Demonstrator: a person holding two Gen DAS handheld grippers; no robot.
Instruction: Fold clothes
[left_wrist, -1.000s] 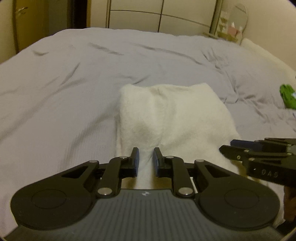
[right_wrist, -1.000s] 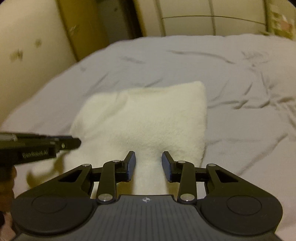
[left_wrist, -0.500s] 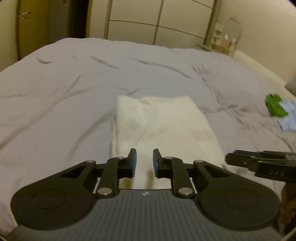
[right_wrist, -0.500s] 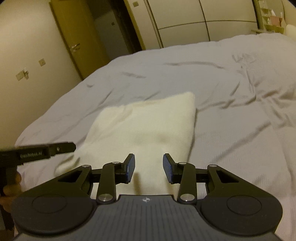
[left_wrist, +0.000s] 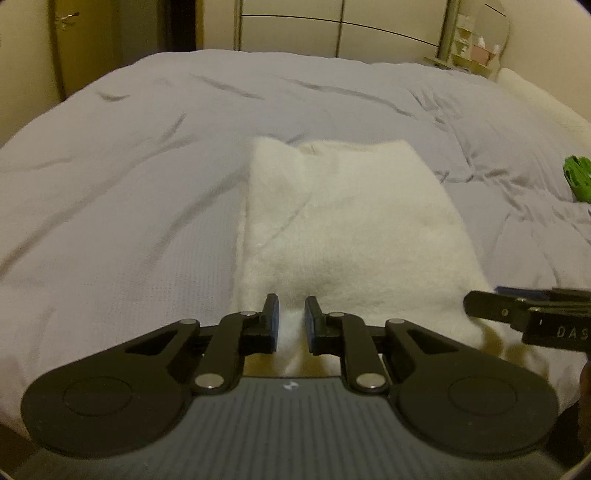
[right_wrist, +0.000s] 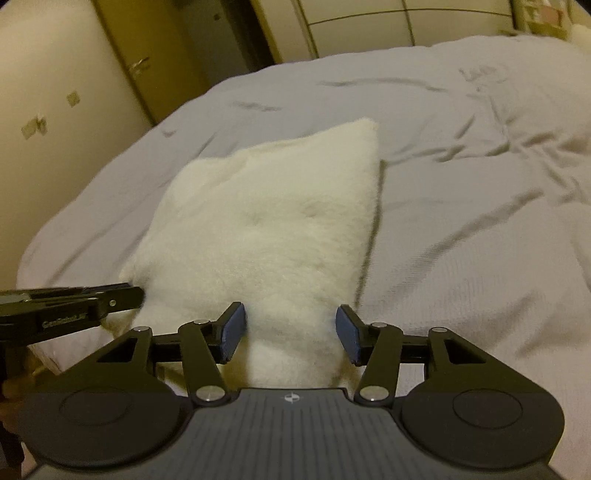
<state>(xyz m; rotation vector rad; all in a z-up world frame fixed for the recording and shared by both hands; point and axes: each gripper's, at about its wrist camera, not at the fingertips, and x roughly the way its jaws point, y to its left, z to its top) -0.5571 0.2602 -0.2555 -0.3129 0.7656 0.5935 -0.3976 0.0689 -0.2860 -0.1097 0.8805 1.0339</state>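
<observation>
A cream fluffy garment (left_wrist: 351, 236) lies folded on the lavender bedspread (left_wrist: 129, 177); it also shows in the right wrist view (right_wrist: 266, 229). My left gripper (left_wrist: 291, 321) stands at its near left edge, jaws narrowly apart with a ridge of the cream cloth between the pads. My right gripper (right_wrist: 290, 332) is at the near right edge, jaws wide apart with cloth bulging between them. Each gripper shows at the side of the other's view, the right one (left_wrist: 517, 314) and the left one (right_wrist: 74, 302).
A green item (left_wrist: 576, 177) lies on the bed at the far right. Wardrobe doors (left_wrist: 332, 26) and a shelf with small items (left_wrist: 476, 48) stand behind the bed. A door (right_wrist: 147, 66) is at the left. The bed's near edge drops off at left.
Both grippers came back down and closer to the garment's near edge. The right gripper's jaws opened wider. The left jaws kept about the same narrow gap.
</observation>
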